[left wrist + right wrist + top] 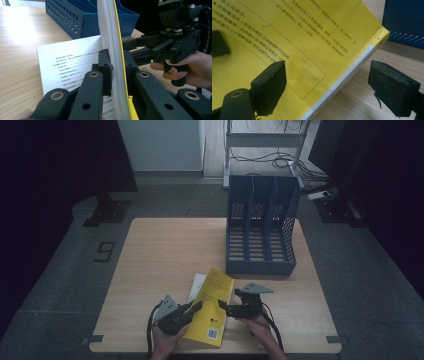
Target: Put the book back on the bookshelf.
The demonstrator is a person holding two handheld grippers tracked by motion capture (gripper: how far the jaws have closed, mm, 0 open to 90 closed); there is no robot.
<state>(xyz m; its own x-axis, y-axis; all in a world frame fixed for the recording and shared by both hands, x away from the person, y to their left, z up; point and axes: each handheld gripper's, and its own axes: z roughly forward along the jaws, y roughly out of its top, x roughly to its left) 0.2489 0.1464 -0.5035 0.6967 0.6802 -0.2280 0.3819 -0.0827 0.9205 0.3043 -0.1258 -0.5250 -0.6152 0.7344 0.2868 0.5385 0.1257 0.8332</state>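
A yellow-covered book [214,300] lies open near the table's front edge. Its cover and most of its pages are raised, and one white printed page [70,65] lies flat on the wood. My left gripper [196,307] is shut on the raised block of pages and cover [111,37], one jaw on each side. My right gripper [223,306] comes in from the right and is open. In the right gripper view its left pad [270,86] hangs over the yellow back cover [287,32], and its right pad [393,91] stands off the book's edge above the table.
A blue three-slot file rack [260,227] stands at the back right of the wooden table [160,255], just beyond the book. The floor around the table is dark. Cables and a metal frame lie behind the rack.
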